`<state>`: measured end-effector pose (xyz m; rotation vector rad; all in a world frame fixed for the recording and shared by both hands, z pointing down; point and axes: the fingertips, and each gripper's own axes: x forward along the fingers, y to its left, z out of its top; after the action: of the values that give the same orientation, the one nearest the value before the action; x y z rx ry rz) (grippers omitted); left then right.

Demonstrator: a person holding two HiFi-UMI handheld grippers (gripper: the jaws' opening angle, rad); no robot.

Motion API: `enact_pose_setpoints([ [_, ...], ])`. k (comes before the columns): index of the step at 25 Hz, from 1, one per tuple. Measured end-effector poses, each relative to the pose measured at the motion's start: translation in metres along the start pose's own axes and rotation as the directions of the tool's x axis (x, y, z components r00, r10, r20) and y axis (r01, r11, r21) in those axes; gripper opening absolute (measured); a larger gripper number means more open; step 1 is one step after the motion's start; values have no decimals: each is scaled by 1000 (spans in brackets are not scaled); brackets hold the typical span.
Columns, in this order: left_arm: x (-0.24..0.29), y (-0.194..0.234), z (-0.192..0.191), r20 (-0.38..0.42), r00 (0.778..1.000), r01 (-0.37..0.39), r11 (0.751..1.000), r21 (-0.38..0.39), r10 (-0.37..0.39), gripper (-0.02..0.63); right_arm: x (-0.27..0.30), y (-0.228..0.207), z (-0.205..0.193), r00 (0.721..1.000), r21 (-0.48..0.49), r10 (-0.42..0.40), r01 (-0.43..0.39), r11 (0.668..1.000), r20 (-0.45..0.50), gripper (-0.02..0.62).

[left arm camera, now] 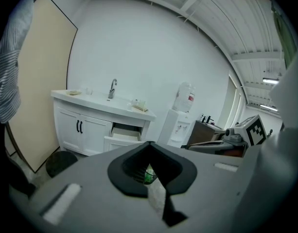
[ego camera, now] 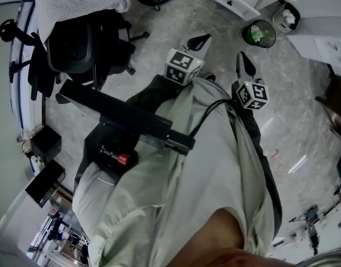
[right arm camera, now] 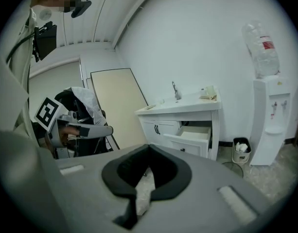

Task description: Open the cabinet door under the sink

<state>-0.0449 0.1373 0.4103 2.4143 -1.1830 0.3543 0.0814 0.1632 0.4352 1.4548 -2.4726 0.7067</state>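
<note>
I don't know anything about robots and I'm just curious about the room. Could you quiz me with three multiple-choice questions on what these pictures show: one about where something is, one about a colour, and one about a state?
1. Seen from the two gripper views, where does the water dispenser stand relative to the sink cabinet?
A. On top of it
B. To its left
C. To its right

2. What colour are the handles on the cabinet's doors?
A. Red
B. Black
C. Gold

3. What state are those two doors in?
A. Both shut
B. Both swung wide open
C. One taken off

Answers:
1. C: both gripper views show the dispenser on the floor to the right of the cabinet.
2. B: the two handles show as dark bars against the white fronts.
3. A: both doors lie flush with the cabinet front.
</note>
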Motion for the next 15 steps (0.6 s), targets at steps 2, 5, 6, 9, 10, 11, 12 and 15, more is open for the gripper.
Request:
enact_pose_setpoints([
  [2, -4, -2, -5, -2, 1000, -5, 1000, -3, 5, 8, -2, 3, -4, 1000, 5, 14, -14, 1000, -10, 2],
  [5, -8, -6, -12, -5, 1000, -9, 1000, -10, 9, 8, -7, 4, -10, 1000, 14, 21, -21, 1000, -17, 2],
  [6, -8, -7, -13, -6, 1000, -10, 1000, -14, 10, 8, -8, 3, -10, 1000, 12, 22, -22, 1000, -17, 2],
  [9, -9, -11, -15, -4, 1000, -15, 1000, -20, 15, 8, -11, 2, -12, 999, 9, 32, -32, 999, -22, 2],
  [10, -9, -13, -16, -2, 1000, -16, 1000, -22, 16, 8, -12, 2, -14, 999, 7, 37, -37, 999, -26, 2],
  [11, -9, -15, -17, -1, 1000, -16, 1000, -23, 16, 8, -13, 2, -15, 999, 5, 43, -43, 999, -31, 2],
  [12, -8, -17, -18, -1, 1000, -16, 1000, -25, 16, 8, -15, 3, -16, 998, 1, 49, -49, 999, -35, 2],
  [15, -6, -21, -17, 4, 1000, -15, 1000, -25, 15, 8, -18, 1, -17, 998, -3, 59, -59, 998, -38, 2],
])
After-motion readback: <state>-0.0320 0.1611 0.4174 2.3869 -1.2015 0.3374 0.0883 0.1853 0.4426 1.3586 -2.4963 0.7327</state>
